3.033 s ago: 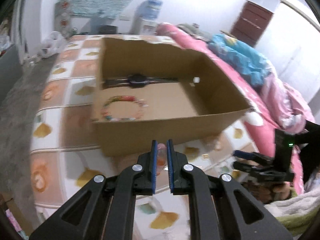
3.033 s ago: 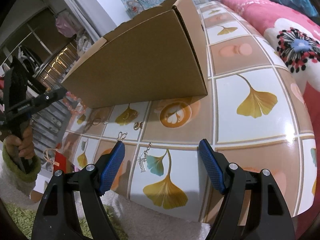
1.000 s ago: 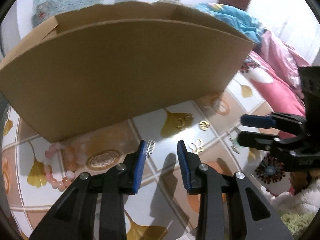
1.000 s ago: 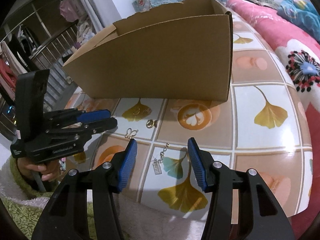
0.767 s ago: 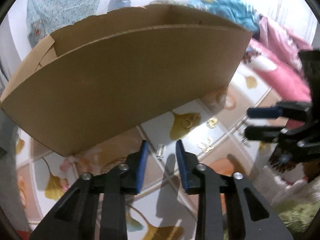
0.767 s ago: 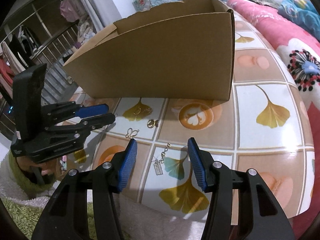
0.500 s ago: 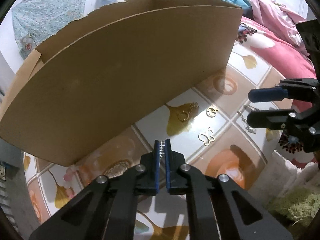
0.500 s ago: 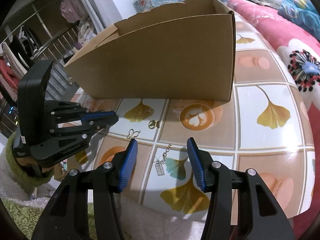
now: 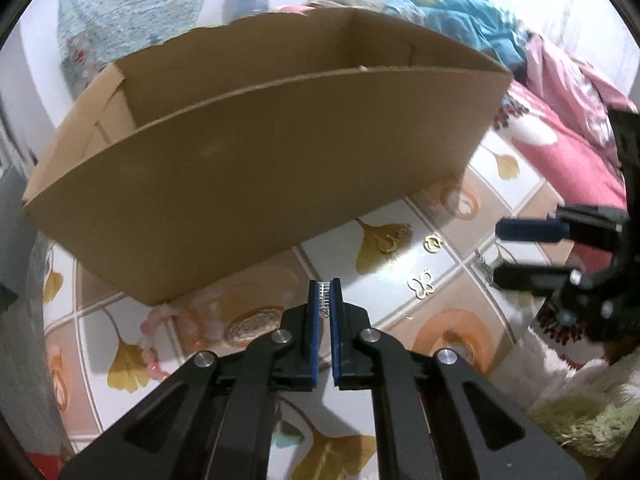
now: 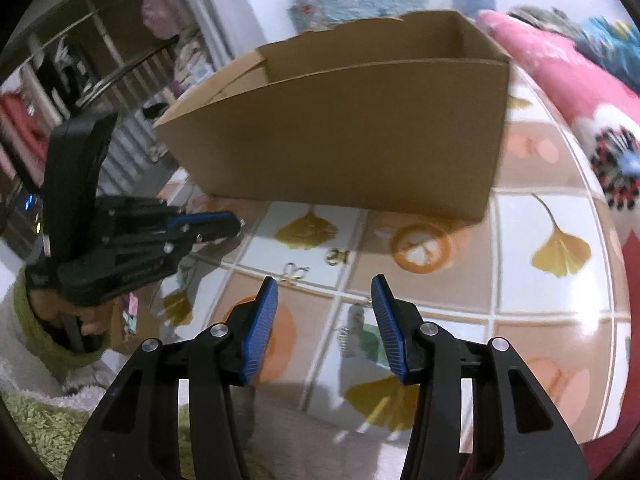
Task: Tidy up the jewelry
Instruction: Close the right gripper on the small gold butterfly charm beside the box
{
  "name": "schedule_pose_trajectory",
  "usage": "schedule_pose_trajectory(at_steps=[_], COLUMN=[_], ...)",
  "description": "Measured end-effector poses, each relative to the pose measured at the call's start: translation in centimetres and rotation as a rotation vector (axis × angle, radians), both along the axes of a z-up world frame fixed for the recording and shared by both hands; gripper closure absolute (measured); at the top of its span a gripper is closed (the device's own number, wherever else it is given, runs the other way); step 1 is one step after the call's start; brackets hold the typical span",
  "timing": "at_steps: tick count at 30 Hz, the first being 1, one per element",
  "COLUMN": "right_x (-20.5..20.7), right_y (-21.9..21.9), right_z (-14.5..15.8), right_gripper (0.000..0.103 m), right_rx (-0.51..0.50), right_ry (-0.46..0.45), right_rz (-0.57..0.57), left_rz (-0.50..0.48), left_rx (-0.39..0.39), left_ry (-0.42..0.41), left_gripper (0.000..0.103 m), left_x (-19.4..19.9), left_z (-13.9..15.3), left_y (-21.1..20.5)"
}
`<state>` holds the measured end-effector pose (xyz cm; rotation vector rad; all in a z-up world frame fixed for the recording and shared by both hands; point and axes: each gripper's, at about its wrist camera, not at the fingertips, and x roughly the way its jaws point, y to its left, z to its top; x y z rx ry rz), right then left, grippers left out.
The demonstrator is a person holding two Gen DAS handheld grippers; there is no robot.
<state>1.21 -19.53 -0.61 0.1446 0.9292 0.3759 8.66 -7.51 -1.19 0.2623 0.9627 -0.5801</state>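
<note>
Cardboard dominates the tabletop: an open cardboard box [image 9: 256, 168] stands on the ginkgo-patterned tablecloth [image 10: 560, 280], plainly meant as the place where the loose jewelry ends up. The left gripper [image 9: 324, 300] has its blue pads pressed together on a small silver comb-shaped charm [image 9: 323, 295], pinched at the very tips, probably because so thin a piece offers nothing else to hold. It hangs just in front of the box's near wall, so the lift over the rim looks like the step in hand.

The right gripper [image 10: 325, 312] hovers over a silver chain earring [image 10: 352, 326] lying on the cloth between its pads; the jaws are closing but do not touch it yet. On the cloth beside it wait a butterfly earring [image 9: 421, 284], a gold ring-shaped piece [image 9: 433, 243], a hoop [image 9: 386, 243] on a leaf print, and a pink bead bracelet [image 9: 154, 340] by the box's corner.
</note>
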Motion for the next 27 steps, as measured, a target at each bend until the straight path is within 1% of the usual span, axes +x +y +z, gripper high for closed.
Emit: schedule_pose_trajectory(at_steps=[2, 5, 7, 12, 14, 15, 16, 18, 19, 26, 27], right_x=[0.0, 0.2, 0.4, 0.7, 1.0, 1.1, 1.3, 1.6, 1.8, 2.0, 2.0], right_y=[1.5, 3.2, 4.1, 5.5, 5.7, 5.8, 5.9, 6.1, 6.2, 6.3, 6.3], right_z=[0.0, -0.4, -0.8, -1.0, -1.2, -1.2, -1.3, -1.8, -2.1, -2.0, -2.0], right_gripper=[0.060, 0.064, 0.067, 0.067, 0.067, 0.069, 0.071, 0.077, 0.078, 0.078, 0.079], right_rx=[-0.047, -0.107, -0.124, -0.200, -0.244, -0.256, -0.262, -0.266, -0.269, -0.276, -0.279], right_ry=[-0.018, -0.029, -0.024, -0.066, -0.084, -0.087, -0.086, -0.070, -0.058, -0.064, -0.065], right_rz=[0.041, 0.066, 0.079, 0.116, 0.136, 0.145, 0.158, 0.178, 0.184, 0.189, 0.191], left_rz=[0.022, 0.047, 0.053, 0.054, 0.055, 0.056, 0.057, 0.059, 0.062, 0.066, 0.065], left_rx=[-0.015, -0.031, -0.043, -0.043, -0.045, -0.045, -0.046, -0.046, -0.048, -0.048, -0.048], left_ry=[0.003, 0.003, 0.003, 0.009, 0.012, 0.013, 0.014, 0.016, 0.017, 0.023, 0.023], left_gripper=[0.099, 0.099, 0.099, 0.099, 0.099, 0.099, 0.099, 0.099, 0.099, 0.099, 0.099], left_x=[0.0, 0.0, -0.1, -0.1, 0.0, 0.0, 0.0, 0.0, 0.0, 0.1, 0.1], left_z=[0.1, 0.2, 0.3, 0.0, -0.1, -0.1, -0.1, -0.2, -0.2, -0.4, -0.4], left_y=[0.6, 1.1, 1.6, 2.0, 2.1, 2.2, 2.3, 2.3, 2.5, 2.8, 2.8])
